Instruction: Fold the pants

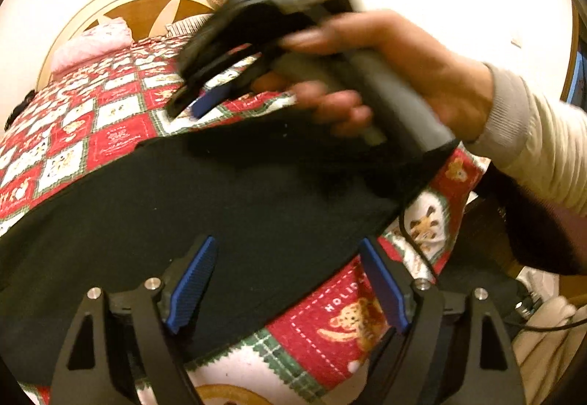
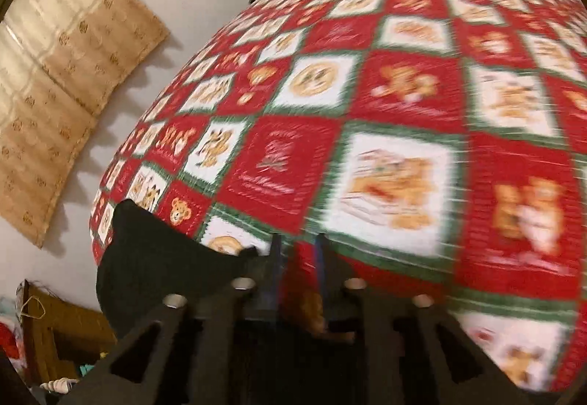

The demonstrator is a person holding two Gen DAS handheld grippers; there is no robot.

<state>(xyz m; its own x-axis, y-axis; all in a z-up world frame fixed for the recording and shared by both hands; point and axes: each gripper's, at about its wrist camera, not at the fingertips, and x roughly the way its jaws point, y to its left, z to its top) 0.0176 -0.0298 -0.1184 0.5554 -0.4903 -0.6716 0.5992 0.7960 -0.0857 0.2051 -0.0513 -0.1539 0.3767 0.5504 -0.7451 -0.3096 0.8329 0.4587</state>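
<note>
Black pants [image 1: 220, 192] lie spread flat across a red, white and green patchwork quilt [image 1: 110, 118] on a bed. My left gripper [image 1: 288, 280] is open wide just above the pants' near edge, its blue pads apart with nothing pinched. A hand [image 1: 422, 74] in a cream sleeve holds my right gripper [image 1: 185, 107], blurred, over the pants' far edge. In the right wrist view the right gripper [image 2: 299, 254] shows a narrow gap with only quilt [image 2: 403, 148] seen through it. A corner of the pants [image 2: 146, 258] lies to its lower left.
A pink pillow [image 1: 91, 45] and a round wooden headboard [image 1: 146, 12] are at the far end of the bed. A black cable [image 1: 414, 239] runs over the quilt's right edge. A beige curtain [image 2: 55, 93] hangs on the wall, with wooden furniture [image 2: 62, 331] below.
</note>
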